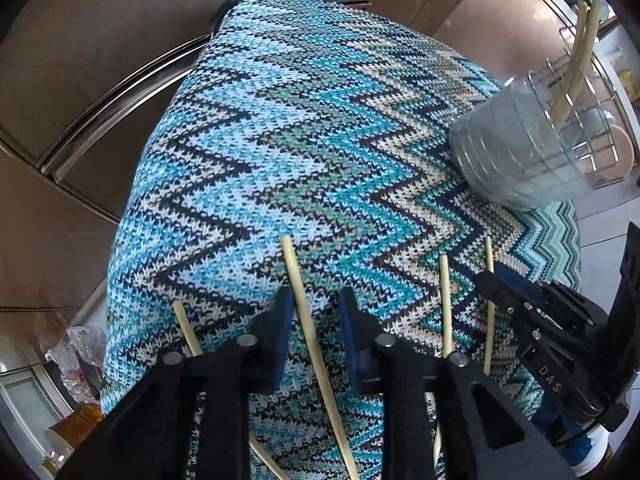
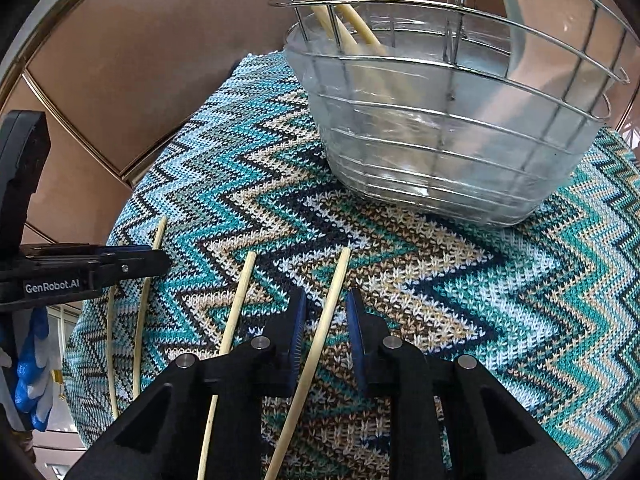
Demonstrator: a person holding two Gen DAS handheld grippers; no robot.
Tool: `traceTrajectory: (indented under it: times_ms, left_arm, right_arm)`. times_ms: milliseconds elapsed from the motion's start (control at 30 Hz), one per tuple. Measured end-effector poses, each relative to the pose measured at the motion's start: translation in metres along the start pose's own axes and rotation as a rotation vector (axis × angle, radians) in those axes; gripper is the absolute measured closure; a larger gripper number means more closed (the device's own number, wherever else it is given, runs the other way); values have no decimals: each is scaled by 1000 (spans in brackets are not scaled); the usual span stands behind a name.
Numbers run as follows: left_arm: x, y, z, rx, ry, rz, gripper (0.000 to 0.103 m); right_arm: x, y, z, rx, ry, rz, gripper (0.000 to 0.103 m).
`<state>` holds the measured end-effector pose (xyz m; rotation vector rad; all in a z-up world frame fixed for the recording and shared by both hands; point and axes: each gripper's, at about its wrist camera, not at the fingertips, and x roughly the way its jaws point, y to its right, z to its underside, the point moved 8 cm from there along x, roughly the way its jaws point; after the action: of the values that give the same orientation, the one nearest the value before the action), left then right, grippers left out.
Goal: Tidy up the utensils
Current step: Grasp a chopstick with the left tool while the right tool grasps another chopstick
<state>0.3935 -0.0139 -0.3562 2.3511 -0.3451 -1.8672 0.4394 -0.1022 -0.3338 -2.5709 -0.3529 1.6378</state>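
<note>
Four loose chopsticks lie on the zigzag-knit cloth [image 1: 280, 152] covering the counter. In the left wrist view, one chopstick [image 1: 308, 320] runs up the lower centre of the frame between the spread jaws of the left tool [image 1: 316, 324], untouched by either pad. A second chopstick [image 1: 188, 330] lies at lower left, partly hidden by the tool body. Two more lie at lower right, beside the right tool [image 1: 504, 280].

In the right wrist view, the right tool [image 2: 326, 320] also stands spread, a chopstick [image 2: 320, 340] passing between its jaws without contact; another chopstick [image 2: 236, 308] lies just left of it. The left tool [image 2: 156, 262] enters from the left edge.

A wire basket [image 2: 460, 92] with a clear liner occupies the upper right, holding two upright chopsticks [image 2: 336, 20].
</note>
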Motion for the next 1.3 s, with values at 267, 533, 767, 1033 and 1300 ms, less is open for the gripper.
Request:
traceTrajectory:
  times_ms: [267,533,767,1033,1300]
  left_arm:
    - [-3,-8,7,-58,50,5,96]
    - [-49,-6,17,-91,219,75,97]
    - [-106,10,40,-44,402,107,98]
    - [-162,29,79,31,555,86,98]
    - [-211,39,116,66,644,100,98]
  right_arm:
    - [-7,4,6,26,13,-40,96]
    - [-63,-4,18,-7,120,-86,98]
    - [-119,-22,33,-68,242,-78,98]
    - [-180,-40,68,-102,350,-41,97]
    - [-230,-58,100,-113,439,-12,98]
